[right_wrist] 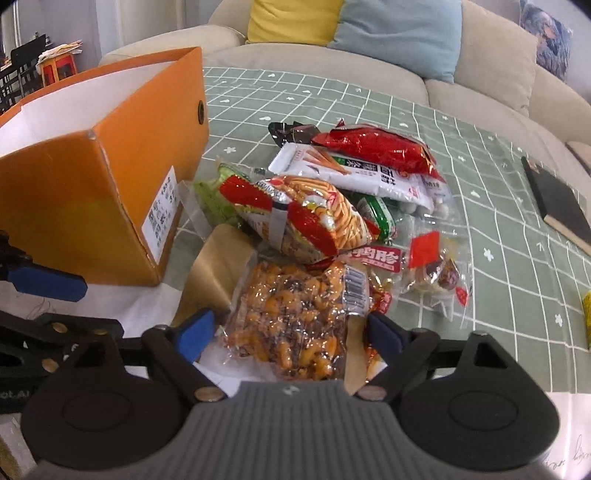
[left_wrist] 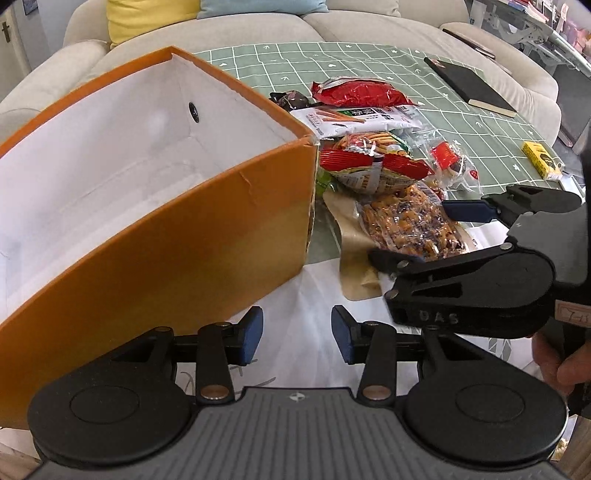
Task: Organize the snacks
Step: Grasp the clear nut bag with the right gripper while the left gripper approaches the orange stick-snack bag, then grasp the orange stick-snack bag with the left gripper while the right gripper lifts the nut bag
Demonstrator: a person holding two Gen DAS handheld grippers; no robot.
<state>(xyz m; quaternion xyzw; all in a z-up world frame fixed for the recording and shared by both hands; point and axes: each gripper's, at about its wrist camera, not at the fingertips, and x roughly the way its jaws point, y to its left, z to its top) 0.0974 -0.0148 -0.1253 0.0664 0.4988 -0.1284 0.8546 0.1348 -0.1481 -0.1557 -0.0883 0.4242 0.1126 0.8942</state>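
Note:
An orange box (left_wrist: 166, 236) with a bare white inside stands open at the left; the right wrist view shows its labelled end (right_wrist: 110, 177). Beside it lies a pile of snack bags: a red bag (left_wrist: 360, 92), a white bag (left_wrist: 354, 120) and a red-and-white noodle snack bag (right_wrist: 306, 218). Nearest lies a clear packet of orange-brown snack (right_wrist: 295, 317). My right gripper (right_wrist: 290, 332) straddles this packet, a blue pad at each side, with no squeeze showing. My left gripper (left_wrist: 297, 334) is open over white paper beside the box, holding nothing.
A green checked cloth (right_wrist: 480, 258) covers the table. A black notebook (left_wrist: 469, 83) and a small yellow box (left_wrist: 541, 158) lie far right. A brown paper bag (right_wrist: 218, 273) sits under the clear packet. A sofa with cushions (right_wrist: 399, 33) runs behind. A hand (left_wrist: 565, 362) grips the right tool.

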